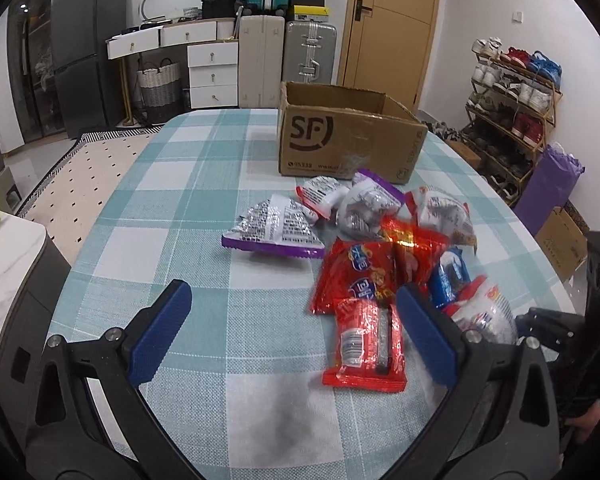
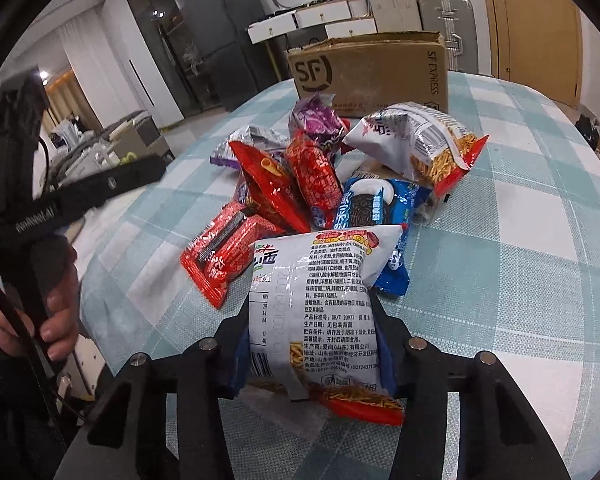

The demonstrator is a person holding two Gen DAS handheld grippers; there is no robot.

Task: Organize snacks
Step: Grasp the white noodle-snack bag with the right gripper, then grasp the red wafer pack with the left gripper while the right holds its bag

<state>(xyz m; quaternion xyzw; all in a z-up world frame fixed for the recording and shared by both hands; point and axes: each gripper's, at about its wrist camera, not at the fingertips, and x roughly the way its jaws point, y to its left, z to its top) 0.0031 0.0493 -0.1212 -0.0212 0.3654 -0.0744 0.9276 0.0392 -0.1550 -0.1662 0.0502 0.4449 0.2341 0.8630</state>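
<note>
A heap of snack packets lies on the teal checked tablecloth (image 1: 204,184) in front of an open cardboard box (image 1: 340,140). My left gripper (image 1: 294,288) hangs open low over the cloth. A red packet (image 1: 364,340) lies flat on the cloth between its blue fingers, close to the right one, and nothing presses on it. My right gripper (image 2: 311,308) is shut on a white noodle packet (image 2: 320,304), both fingers squeezing its sides. Behind it lie a blue cookie packet (image 2: 372,208), red packets (image 2: 228,256) and another white noodle packet (image 2: 416,140). The box (image 2: 372,72) stands at the back.
A purple-edged silver packet (image 1: 274,226) lies apart on the left of the heap. A hand (image 2: 56,312) holds the left gripper's handle at the table's left edge. Beyond the table stand suitcases (image 1: 308,48), white drawers (image 1: 212,68) and a shoe rack (image 1: 512,96).
</note>
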